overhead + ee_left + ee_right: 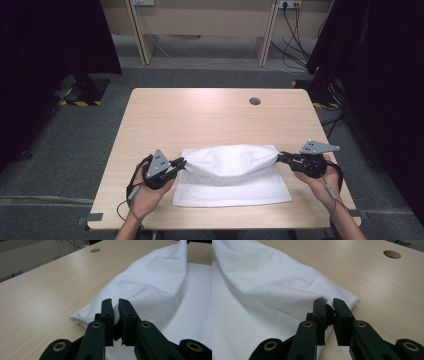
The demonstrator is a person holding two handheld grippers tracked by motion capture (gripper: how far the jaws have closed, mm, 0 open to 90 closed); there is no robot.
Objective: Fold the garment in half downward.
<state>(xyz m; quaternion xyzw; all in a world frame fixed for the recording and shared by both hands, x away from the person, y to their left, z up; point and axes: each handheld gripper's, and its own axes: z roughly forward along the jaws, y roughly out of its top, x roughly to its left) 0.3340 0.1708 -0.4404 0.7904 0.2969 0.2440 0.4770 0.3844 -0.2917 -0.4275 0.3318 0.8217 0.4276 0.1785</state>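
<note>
A white cloth [232,175] lies on the wooden table [210,112], its far edge lifted and stretched between my two grippers while the near part lies flat. My left gripper [181,162] is shut on the cloth's left corner; in the left gripper view the white fabric [150,287] is pinched between the black jaws of that gripper [115,305]. My right gripper [279,157] is shut on the right corner, and the right gripper view has the cloth [267,295] running into the closed jaws of that gripper [329,304]. A hand holds each gripper near the table's front edge.
A round cable hole [255,101] sits in the table's far right part. Beyond the table stand desk legs and trailing cables [295,35] on the grey floor. Dark curtains flank both sides.
</note>
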